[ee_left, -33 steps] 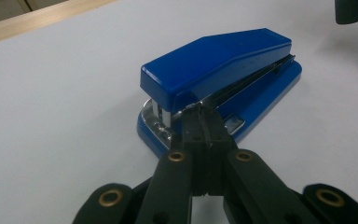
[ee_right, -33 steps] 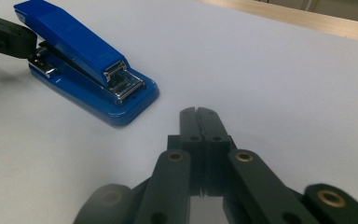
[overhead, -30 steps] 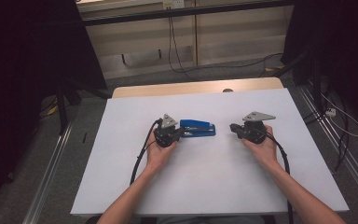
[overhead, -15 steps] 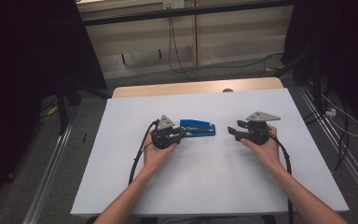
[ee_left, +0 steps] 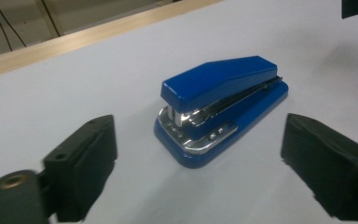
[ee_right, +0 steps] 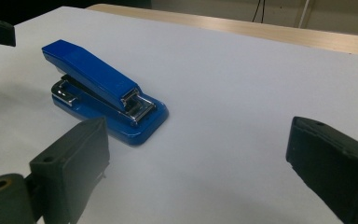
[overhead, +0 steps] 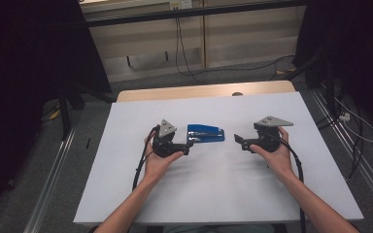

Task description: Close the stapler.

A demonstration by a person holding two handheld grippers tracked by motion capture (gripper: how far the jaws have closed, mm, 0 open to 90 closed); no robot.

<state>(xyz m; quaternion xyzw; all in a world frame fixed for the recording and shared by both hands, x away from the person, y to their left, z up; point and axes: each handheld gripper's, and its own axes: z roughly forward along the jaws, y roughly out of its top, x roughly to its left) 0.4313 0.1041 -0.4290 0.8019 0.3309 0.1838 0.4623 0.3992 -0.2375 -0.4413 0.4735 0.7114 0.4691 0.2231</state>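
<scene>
While both hand-held grippers [overhead: 190, 147] [overhead: 236, 141] have just spread, gripping nothing, the glossy blue stapler [overhead: 205, 133] lies flat.

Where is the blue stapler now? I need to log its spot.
In the high view, the blue metal-trimmed stapler lies on the white table near its centre, just ahead of the open left claw.

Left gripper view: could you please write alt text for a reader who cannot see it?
A blue stapler lies on a white table, with its metal stapling end towards the camera. The left gripper has just been opening; its black jaws stand wide apart in front, not touching it.
</scene>
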